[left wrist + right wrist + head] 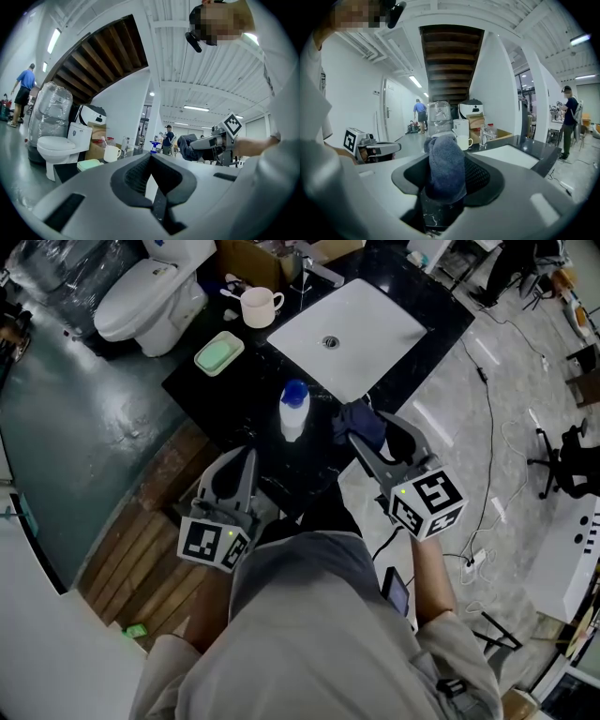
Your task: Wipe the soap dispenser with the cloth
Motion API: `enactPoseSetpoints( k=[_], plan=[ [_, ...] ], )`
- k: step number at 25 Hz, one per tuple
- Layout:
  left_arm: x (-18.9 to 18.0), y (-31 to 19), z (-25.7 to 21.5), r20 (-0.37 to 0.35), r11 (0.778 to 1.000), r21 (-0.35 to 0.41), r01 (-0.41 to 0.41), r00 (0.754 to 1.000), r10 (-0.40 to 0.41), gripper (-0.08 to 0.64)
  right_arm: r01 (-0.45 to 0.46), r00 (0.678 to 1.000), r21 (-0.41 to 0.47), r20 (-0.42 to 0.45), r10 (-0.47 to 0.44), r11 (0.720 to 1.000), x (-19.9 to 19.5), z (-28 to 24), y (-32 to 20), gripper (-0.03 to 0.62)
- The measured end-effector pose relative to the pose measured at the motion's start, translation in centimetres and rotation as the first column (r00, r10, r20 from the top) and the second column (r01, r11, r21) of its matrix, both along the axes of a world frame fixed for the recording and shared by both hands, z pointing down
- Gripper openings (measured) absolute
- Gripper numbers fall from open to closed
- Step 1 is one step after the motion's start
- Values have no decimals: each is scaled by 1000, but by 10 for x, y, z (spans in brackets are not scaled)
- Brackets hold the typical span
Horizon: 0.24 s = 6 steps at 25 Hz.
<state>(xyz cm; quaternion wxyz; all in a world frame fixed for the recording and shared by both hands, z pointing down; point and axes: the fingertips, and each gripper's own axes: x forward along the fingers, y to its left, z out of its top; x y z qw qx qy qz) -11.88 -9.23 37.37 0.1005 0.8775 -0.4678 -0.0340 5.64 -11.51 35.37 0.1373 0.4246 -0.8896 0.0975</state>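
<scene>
Left gripper (pixel 151 157): my fingers are pressed together with nothing between them. It sits low on the left side of the counter's near corner, aimed at the bottle.

Right gripper (pixel 447 154): fingers clamped on the dark blue terry cloth (pixel 446 171), which bunches past the tips as a fat wad. It's held over the right side of the same corner, well apart from the left gripper.

Task thing: white plastic soap dispenser with a blue pump top (pixel 293 411). It stands upright on the black stone counter (pixel 220 390), toward that near corner and just in front of the white rectangular sink basin (pixel 375 324). The cloth is near its right side, not touching as far as I can tell. The left tips are short of it too.

Further back: pale green soap dish (pixel 218 353) and white mug (pixel 259 307) with a toothbrush, both along the counter edge on the toilet's side. The white toilet (pixel 141 296) is beyond that edge.

Step, my read: the cloth is in hand and this is the approach to the soap dispenser. No wiping contact yet.

Next: put the wad on the bottle's side, then rub down and around. The bottle looks light and tall, so a sideways push could slide or tip it. I'd want the left fingers opened and set round the body, or at least braced on the side opposite the cloth, before adding pressure.
</scene>
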Motion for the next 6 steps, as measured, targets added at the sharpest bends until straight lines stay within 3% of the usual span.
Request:
enactPoseSetpoints(
  k=[6],
  plan=[
    [-7, 1, 7, -4, 1000, -24, 19, 1000, -19, 6, 20, 999, -26, -24, -21, 999, -5, 9, -11, 193]
  ],
)
